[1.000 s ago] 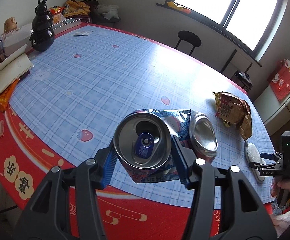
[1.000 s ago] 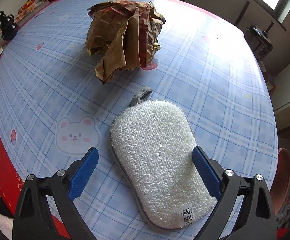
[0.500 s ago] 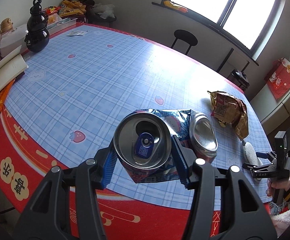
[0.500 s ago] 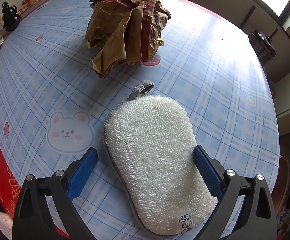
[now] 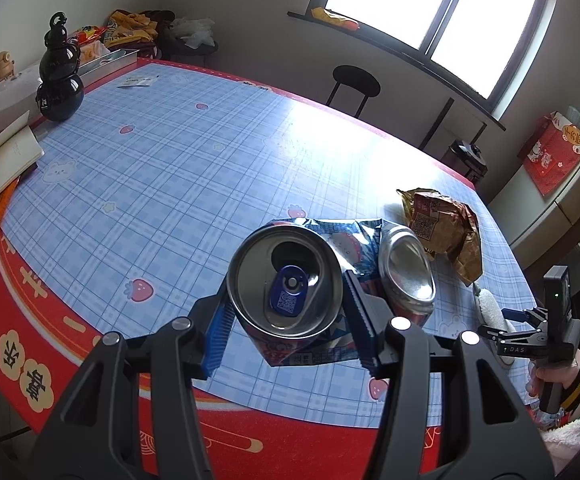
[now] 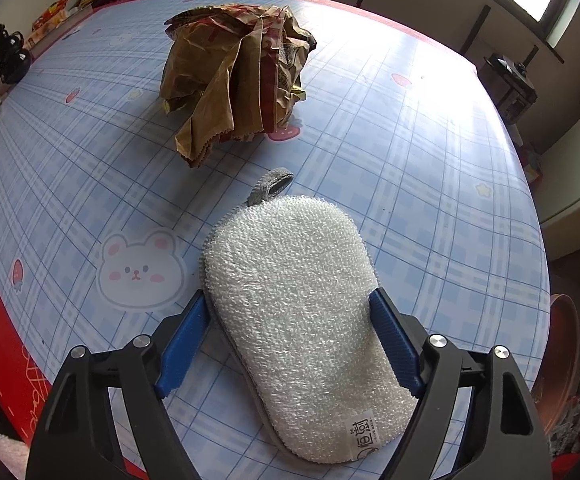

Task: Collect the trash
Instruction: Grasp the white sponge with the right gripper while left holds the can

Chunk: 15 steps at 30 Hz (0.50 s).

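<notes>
My left gripper is shut on a crushed drink can, top end facing the camera, with a blue snack wrapper pressed behind it and a second can end to its right. It hangs above the table's near edge. A crumpled brown wrapper lies on the blue checked tablecloth; it also shows in the left wrist view. My right gripper has closed on both sides of a white scrubbing sponge lying on the table, its blue pads touching the edges.
A black gourd-shaped bottle, a metal tray, books and snack packs stand at the table's far left. A black stool stands beyond the table under the window. My right gripper also shows at the right of the left wrist view.
My right gripper's jaws have narrowed from wide open onto the sponge's sides. My left gripper, still holding the can, has lifted and pulled back a little.
</notes>
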{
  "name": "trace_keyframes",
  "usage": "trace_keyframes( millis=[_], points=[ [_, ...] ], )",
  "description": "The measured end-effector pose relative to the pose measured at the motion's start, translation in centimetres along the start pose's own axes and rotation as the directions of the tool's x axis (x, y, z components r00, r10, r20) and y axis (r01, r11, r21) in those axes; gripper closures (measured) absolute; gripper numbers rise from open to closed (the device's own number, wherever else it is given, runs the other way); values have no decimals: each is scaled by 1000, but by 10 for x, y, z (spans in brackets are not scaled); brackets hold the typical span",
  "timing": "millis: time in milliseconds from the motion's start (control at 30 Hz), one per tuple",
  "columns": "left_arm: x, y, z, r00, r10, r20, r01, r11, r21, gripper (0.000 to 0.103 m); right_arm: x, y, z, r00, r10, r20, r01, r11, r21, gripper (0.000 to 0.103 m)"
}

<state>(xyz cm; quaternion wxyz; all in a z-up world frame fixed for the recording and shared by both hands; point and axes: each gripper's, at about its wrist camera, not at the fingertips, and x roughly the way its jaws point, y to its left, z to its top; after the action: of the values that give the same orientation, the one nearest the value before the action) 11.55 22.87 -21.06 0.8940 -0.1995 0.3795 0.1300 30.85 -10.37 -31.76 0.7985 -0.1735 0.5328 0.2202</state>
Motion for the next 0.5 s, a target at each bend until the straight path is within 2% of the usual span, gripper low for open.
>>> trace_keyframes(
  millis=[67,200,300,500],
  points=[
    [-2,1,0,1000,1,6,-1,1000,-4,50,-8,-5,0,999,33,22,-34,999,42,29],
    [-5,0,1,1000,0,15,0,1000,-9,50,-28,-10,-2,993,81,87,-89,991,100,54],
    [-4,-5,2,1000,-10,12,10,1000,-7,50,-40,-10,-7,988,93,123,-108,986,127,62],
    [-1,-20,5,999,-36,14,35,999,27,50,-62,-18,-21,977,102,186,-137,973,184,70]
  ],
)
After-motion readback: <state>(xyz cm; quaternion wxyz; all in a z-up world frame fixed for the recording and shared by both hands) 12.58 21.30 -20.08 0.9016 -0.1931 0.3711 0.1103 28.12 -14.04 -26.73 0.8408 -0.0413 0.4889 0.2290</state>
